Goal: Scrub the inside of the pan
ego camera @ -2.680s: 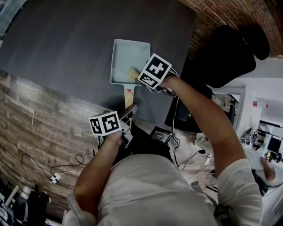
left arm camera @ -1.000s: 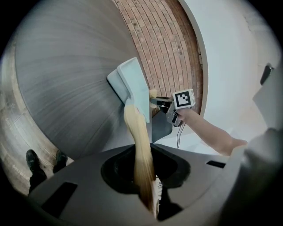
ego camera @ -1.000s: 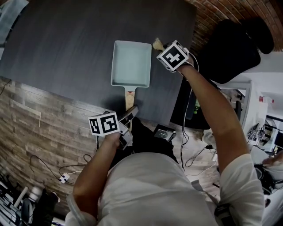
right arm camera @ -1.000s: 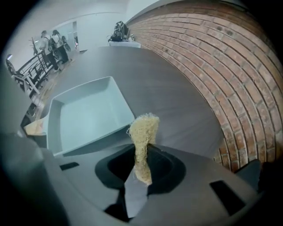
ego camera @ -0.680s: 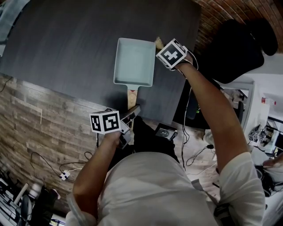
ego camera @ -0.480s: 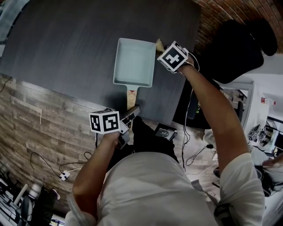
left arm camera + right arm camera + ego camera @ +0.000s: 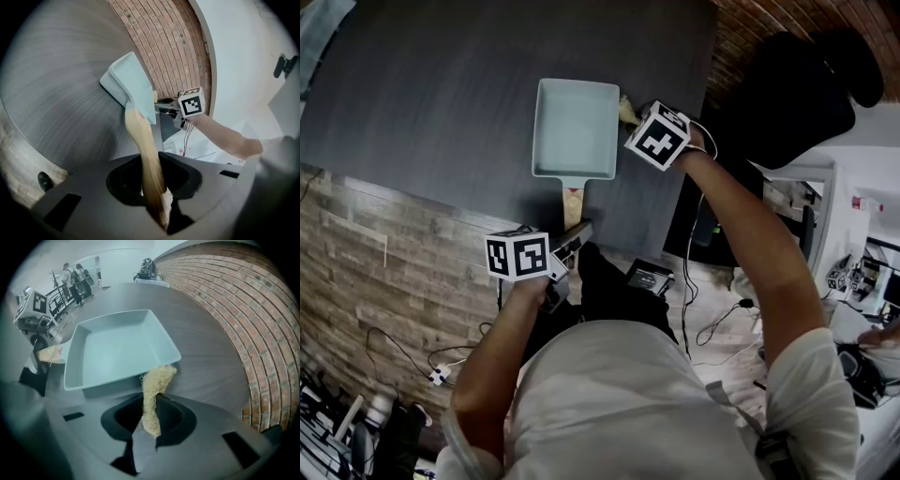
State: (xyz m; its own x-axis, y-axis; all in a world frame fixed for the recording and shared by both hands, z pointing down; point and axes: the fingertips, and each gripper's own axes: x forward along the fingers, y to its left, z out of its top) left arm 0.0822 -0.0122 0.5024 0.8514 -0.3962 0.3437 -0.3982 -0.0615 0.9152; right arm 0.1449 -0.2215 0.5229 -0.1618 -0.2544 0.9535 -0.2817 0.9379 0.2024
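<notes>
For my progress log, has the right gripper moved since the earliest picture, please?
Yes: the right gripper, holding the scrubber, moved rightward from over the pan to beside its right rim.

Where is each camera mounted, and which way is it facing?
Head view: on the person's head, facing down at pan and table; both forearms, torso show.
Left gripper view: on left tongs, looking along the handle in its just-loosening jaws to the pan; right forearm shows.
Right gripper view: on right tongs, looking down past its pinched scrubber at the pan; left tongs show.
Shared: the pan.
</notes>
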